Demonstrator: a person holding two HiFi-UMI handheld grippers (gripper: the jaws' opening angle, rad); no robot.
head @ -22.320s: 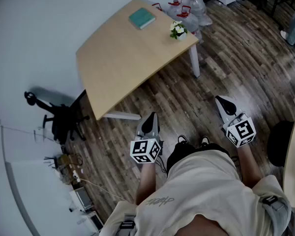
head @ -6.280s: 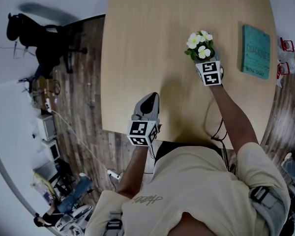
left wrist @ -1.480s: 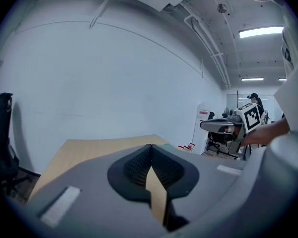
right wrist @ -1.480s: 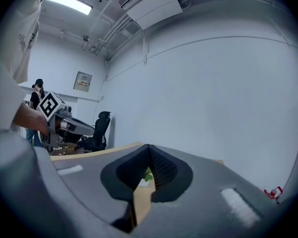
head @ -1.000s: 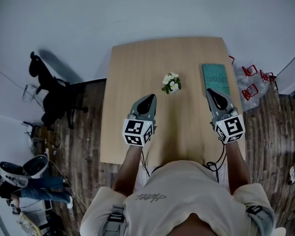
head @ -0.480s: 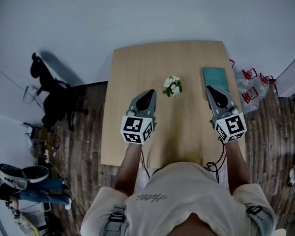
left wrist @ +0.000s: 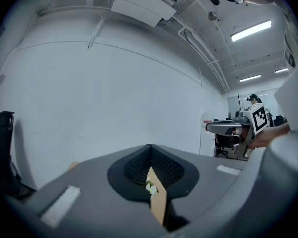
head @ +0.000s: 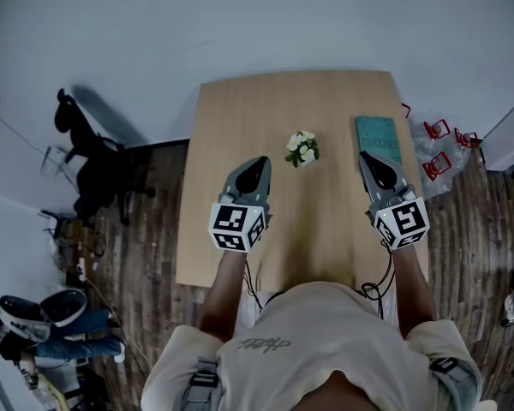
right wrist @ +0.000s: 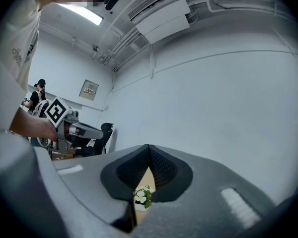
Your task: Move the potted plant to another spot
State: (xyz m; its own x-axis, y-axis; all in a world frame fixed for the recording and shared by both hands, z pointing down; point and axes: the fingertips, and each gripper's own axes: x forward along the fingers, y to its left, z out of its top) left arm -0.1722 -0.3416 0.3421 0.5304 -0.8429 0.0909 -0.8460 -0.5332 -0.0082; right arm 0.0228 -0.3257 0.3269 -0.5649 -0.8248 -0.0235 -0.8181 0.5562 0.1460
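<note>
A small potted plant with white flowers stands free near the middle of the wooden table. My left gripper hangs shut and empty over the table's left half, short of the plant. My right gripper is shut and empty too, to the right of the plant and beside the teal book. Through the left gripper view only a sliver of the potted plant shows below the meeting jaw tips. The right gripper view shows the potted plant the same way.
A black office chair stands on the wood floor left of the table. Red-handled water jugs lie at the table's right. A white wall runs behind the table. Another person sits low at the left edge.
Since a second ago my left gripper has lifted a little; the right one and the plant have stayed put. Earlier still, my right gripper was at the plant.
</note>
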